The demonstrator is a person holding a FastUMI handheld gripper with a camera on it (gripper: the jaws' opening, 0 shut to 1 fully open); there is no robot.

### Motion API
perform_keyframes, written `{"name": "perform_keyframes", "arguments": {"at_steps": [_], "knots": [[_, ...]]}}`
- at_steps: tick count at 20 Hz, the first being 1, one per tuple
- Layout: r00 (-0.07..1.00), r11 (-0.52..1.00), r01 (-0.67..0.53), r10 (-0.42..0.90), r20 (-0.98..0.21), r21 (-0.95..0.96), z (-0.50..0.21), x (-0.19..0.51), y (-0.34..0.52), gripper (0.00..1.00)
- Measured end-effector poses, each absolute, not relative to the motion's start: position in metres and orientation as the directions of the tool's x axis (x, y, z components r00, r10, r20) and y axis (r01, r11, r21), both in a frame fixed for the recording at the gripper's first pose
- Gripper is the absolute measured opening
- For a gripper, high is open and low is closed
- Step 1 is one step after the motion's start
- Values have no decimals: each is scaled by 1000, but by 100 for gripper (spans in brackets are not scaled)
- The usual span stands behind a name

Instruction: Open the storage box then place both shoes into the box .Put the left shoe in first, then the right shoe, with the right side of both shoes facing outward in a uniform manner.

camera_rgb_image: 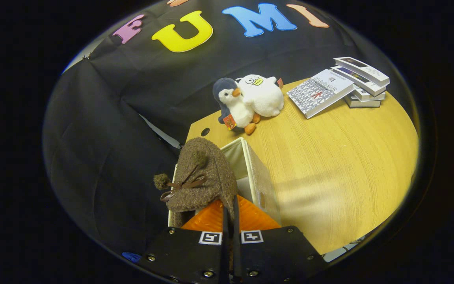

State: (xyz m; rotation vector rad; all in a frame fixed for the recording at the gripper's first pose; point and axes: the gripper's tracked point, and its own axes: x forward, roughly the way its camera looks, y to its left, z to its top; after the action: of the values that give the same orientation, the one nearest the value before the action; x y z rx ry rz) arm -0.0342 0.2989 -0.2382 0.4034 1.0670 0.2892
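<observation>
Closed fingers of the gripper [230, 221] pinch a thin edge of the brown slipper [203, 177], held over the open box [256, 173] on the table [329, 157]; so slight a hold may slip, dropping it askew.

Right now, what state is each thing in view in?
Gripper: fingers closed on the shoe's edge.
Shoe: brown, fuzzy, bow on top, held over the box.
Box: open, on the table; inside mostly hidden by the shoe.
Penguin: upright, leaning on the white plush.
White plush: lying beside the penguin.
Books: stacked, one leaning against the stack.
Table: bare beside the box.
</observation>
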Motion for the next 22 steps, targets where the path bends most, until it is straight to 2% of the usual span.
{"name": "perform_keyframes", "arguments": {"at_steps": [1, 2, 3, 4, 5, 6, 7, 8, 15, 22], "knots": [[456, 890, -32, 419, -785, 456, -240, -35, 300, 4], [455, 887, -21, 420, -786, 462, -239, -35, 299, 11], [468, 878, -9, 427, -774, 479, -234, -32, 301, 29], [491, 871, -4, 429, -758, 490, -229, -26, 300, 39], [510, 872, -7, 424, -749, 489, -222, -22, 294, 58], [523, 879, -16, 413, -746, 476, -217, -19, 288, 71], [538, 884, -32, 409, -737, 467, -212, -18, 285, 95], [561, 888, -49, 403, -723, 457, -207, -14, 280, 98], [672, 897, -197, 418, -611, 397, -154, -3, 245, 98], [807, 925, -308, 377, -454, 220, -95, 8, 178, 98]]}}
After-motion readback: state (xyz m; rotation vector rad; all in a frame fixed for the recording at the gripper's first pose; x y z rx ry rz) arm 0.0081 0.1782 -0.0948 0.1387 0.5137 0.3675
